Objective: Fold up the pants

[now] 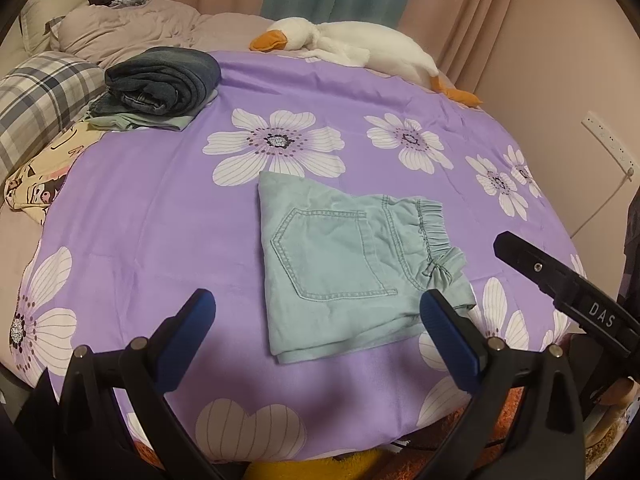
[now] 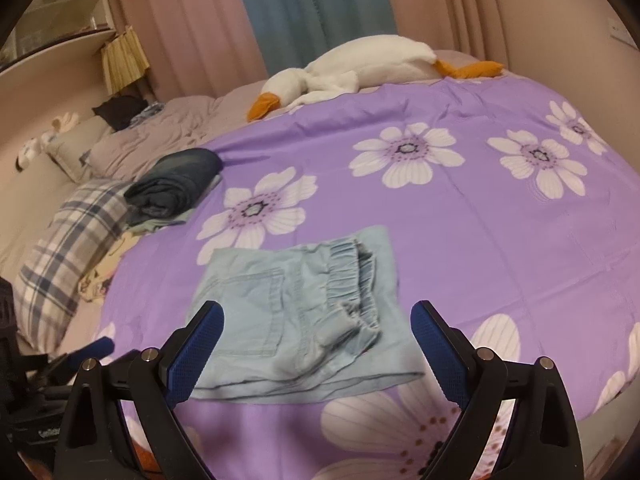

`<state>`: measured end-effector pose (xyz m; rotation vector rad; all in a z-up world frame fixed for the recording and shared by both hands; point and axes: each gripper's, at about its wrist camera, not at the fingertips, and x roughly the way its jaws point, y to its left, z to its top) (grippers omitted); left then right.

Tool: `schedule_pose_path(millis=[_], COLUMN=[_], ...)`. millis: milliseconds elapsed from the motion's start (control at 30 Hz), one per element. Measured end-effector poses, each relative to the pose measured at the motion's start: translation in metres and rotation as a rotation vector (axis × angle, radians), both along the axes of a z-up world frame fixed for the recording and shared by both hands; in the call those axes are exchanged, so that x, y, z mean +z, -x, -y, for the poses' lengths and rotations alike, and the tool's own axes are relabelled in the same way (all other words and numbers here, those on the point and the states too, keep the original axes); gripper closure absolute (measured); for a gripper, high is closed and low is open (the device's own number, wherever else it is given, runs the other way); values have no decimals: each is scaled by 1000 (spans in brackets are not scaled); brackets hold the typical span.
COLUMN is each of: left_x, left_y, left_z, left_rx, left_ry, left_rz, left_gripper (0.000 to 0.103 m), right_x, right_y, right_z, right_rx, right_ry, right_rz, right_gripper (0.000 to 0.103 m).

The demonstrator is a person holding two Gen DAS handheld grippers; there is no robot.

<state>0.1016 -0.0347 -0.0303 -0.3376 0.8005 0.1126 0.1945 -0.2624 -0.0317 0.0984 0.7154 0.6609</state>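
Small pale mint-green denim pants with elastic waistband (image 1: 344,268) lie folded into a compact rectangle near the front edge of the purple floral bedspread (image 1: 160,208); fold looks done or nearly, maybe one more fold or stacking left. Left gripper (image 1: 316,332) and right gripper (image 2: 316,340) both spread wide, holding nothing, hovering just short of the pants. Stack of folded dark jeans (image 1: 164,80) at far left edge, white plush goose (image 1: 352,48) along far edge, both well apart; nothing blocks.
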Motion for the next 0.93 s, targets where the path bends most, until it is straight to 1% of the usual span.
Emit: schedule_pose_path(millis=[167, 400, 933], left_x=[0, 5, 11], left_y=[2, 6, 10], left_z=[0, 5, 5], left_rx=[3, 4, 6], left_ry=[-3, -44, -49], left_rz=[3, 16, 38], left_gripper=[1, 1, 1], right_x=[-1, -2, -3], right_y=[2, 2, 1], right_z=[-3, -3, -1], right_rx=[1, -5, -10], right_ry=[9, 16, 19], right_rz=[-2, -5, -11], right_gripper=[9, 9, 9])
